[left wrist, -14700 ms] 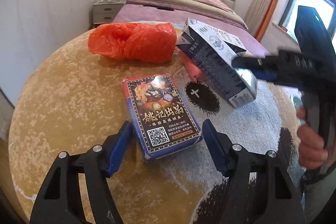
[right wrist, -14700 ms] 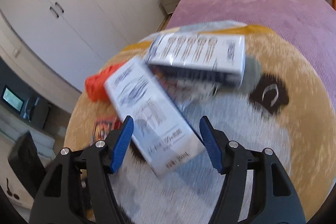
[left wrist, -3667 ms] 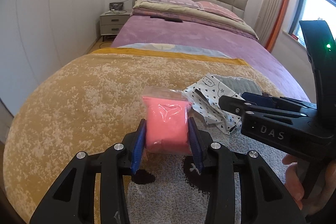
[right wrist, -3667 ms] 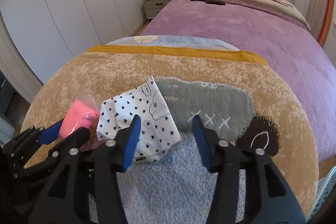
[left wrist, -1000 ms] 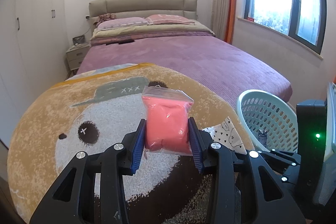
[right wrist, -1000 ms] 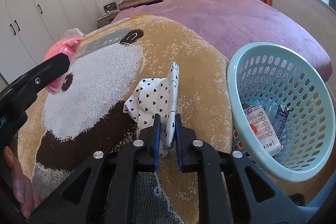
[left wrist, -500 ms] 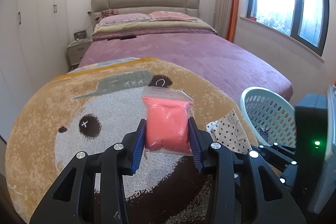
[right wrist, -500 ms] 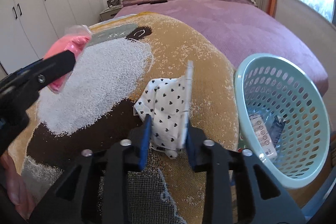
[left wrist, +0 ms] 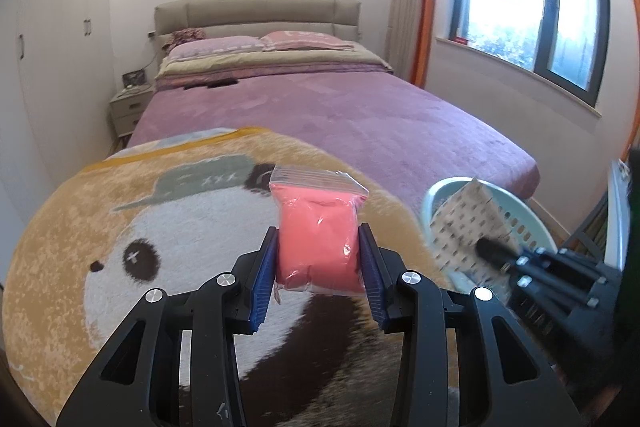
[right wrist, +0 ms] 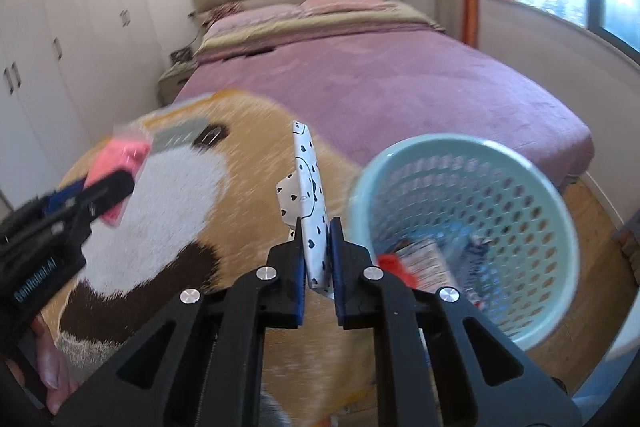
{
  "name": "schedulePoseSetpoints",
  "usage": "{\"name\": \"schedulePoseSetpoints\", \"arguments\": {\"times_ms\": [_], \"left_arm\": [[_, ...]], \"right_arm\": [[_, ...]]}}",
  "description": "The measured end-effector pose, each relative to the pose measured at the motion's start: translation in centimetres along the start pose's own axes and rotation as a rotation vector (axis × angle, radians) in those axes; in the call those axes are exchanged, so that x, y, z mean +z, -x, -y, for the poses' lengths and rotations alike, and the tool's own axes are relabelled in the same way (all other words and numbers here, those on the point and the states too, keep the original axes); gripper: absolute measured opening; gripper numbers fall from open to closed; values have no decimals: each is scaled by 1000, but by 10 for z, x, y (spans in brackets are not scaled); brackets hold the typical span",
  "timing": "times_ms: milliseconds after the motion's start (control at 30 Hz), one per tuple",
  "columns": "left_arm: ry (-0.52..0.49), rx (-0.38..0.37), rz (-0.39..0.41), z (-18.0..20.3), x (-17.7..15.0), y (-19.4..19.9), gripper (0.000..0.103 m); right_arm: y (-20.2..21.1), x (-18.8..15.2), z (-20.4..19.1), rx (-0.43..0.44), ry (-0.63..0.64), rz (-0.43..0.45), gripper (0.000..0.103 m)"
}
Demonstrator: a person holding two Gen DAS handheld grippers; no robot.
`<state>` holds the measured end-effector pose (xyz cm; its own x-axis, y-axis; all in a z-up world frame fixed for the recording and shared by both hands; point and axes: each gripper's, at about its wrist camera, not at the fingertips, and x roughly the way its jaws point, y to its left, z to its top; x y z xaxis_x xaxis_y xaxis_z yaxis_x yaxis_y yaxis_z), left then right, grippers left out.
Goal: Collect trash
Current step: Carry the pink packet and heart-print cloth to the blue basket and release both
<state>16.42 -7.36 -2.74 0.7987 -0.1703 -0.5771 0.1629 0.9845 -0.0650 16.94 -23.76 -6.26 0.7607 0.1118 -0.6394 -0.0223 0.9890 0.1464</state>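
From my wrist cameras I see the purple bed [left wrist: 340, 115] behind the panda blanket [left wrist: 120, 227] and the pale green basket [right wrist: 480, 163] at the right, with earlier trash lying in its bottom. My left gripper [left wrist: 318, 263] is level above the blanket, its blue pads pressed against the sides of the pink bag [left wrist: 318, 239], which stands upright. My right gripper [right wrist: 316, 259], nearly closed, pinches the heart-print packet [right wrist: 310, 203] edge-on, just left of the basket's rim.
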Motion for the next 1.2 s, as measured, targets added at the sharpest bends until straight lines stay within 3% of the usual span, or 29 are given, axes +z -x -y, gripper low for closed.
{"name": "schedulePoseSetpoints", "arguments": {"times_ms": [300,567,667,800,867,933,1033,1100,1167,1200], "left_arm": [[-88,-60,11,55,11,-16,38],[-169,-114,-10,104,15,-43,38],[-184,-166,-38,121,19,-61,38],[-165,-314,-124,131,28,-91,38],[-198,-371,-149,138,28,-101,46],[-234,-380,-138,141,27,-103,73],[-226,-387,-109,132,25,-98,82],[-203,-389,-108,123,24,-95,86],[-179,-382,-106,114,24,-93,87],[-165,-381,-107,109,24,-92,87]], "right_arm": [[20,15,71,-143,-88,65,9],[8,14,132,-193,-207,32,9],[0,10,150,-202,-260,4,9],[-14,8,162,-201,-291,-35,10],[-23,7,166,-221,-303,-69,21],[-28,2,167,-222,-321,-85,25],[-26,-4,169,-229,-343,-86,28],[-22,-7,171,-228,-359,-84,35],[-17,-8,169,-231,-361,-72,50],[-13,-8,166,-232,-358,-65,50]]}}
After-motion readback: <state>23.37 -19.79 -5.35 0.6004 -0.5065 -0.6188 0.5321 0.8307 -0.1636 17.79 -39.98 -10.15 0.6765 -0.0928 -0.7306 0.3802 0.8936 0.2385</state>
